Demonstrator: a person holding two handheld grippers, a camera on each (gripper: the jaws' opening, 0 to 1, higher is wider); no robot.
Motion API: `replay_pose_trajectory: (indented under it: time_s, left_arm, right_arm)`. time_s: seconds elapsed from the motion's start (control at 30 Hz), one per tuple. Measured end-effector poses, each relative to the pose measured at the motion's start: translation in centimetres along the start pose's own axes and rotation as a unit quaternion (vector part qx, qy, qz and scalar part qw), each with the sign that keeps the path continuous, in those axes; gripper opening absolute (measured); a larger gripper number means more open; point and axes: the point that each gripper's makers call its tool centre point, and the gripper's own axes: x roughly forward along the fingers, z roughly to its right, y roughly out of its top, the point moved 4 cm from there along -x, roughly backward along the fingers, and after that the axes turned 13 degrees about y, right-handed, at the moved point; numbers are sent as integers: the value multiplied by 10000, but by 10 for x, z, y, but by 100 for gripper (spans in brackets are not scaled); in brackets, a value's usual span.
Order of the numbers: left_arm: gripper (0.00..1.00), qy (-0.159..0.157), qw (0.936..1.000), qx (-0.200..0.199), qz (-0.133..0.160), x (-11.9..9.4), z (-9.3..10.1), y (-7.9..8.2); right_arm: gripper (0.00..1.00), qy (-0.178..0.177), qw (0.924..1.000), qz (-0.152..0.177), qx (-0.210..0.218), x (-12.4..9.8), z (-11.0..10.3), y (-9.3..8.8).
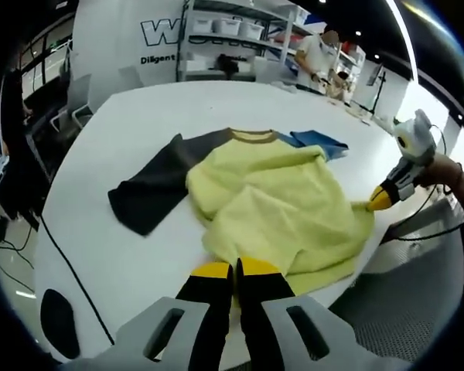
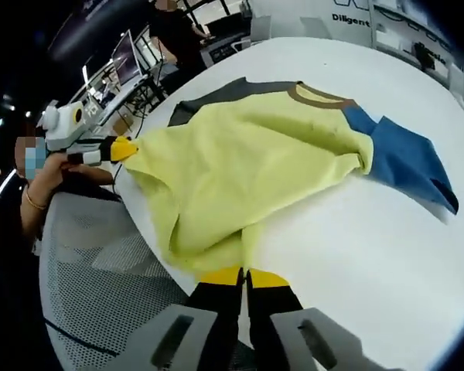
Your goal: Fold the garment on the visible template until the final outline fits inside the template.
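The yellow cloth shirt (image 1: 282, 212) with grey and blue sleeves, pinched at its hem by the closed left gripper (image 1: 233, 268) and right gripper (image 2: 243, 275), lies crumpled on the white table (image 1: 139, 124), apparently barely folded.

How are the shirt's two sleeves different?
The dark grey sleeve and the blue sleeve differ in colour. In the left gripper view, the grey sleeve lies spread out flat and long across the white table, while the blue sleeve peeks out small behind the yellow body. Both join the same shirt near its brown collar, and both rest on the table.
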Motion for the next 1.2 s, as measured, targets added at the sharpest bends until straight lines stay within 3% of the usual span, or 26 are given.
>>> replay_pose_trajectory:
  time_s: [0.27, 0.33, 0.4, 0.43, 0.67, 0.77, 0.87, 1.03, 1.2]
  left_arm:
    - [1, -274, 9995, 154, -96, -3, 16, -1]
    - [1, -261, 9989, 385, 58, -4, 21, 1]
    - [1, -364, 9984, 425, -79, -6, 29, -3]
    - [1, -508, 9966, 629, -179, -7, 34, -7]
    - [1, -474, 9913, 943, -791, -13, 40, -27]
    - [1, -350, 9877, 902, -1224, -17, 36, -39]
    - [1, -320, 9855, 1079, -1267, -19, 37, -44]
    - [1, -252, 9795, 1295, -1523, -21, 38, -56]
    - [1, -208, 9725, 1456, -1803, -21, 37, -64]
  right_arm:
    - [0, -295, 9994, -41, 165, -21, 3, -12]
    - [0, -385, 9990, -58, 212, -27, 4, -16]
    - [0, -483, 9985, -22, 264, -33, 5, -18]
    - [0, -522, 9982, -32, 288, -36, 5, -20]
    - [0, -763, 9955, -211, 526, -49, 5, -35]
    - [0, -839, 9939, -324, 635, -51, 3, -43]
    - [0, -967, 9917, -596, 599, -52, 2, -52]
    - [0, -999, 9902, -749, 631, -50, -2, -57]
    - [0, -1056, 9861, -1218, 402, -46, -4, -66]
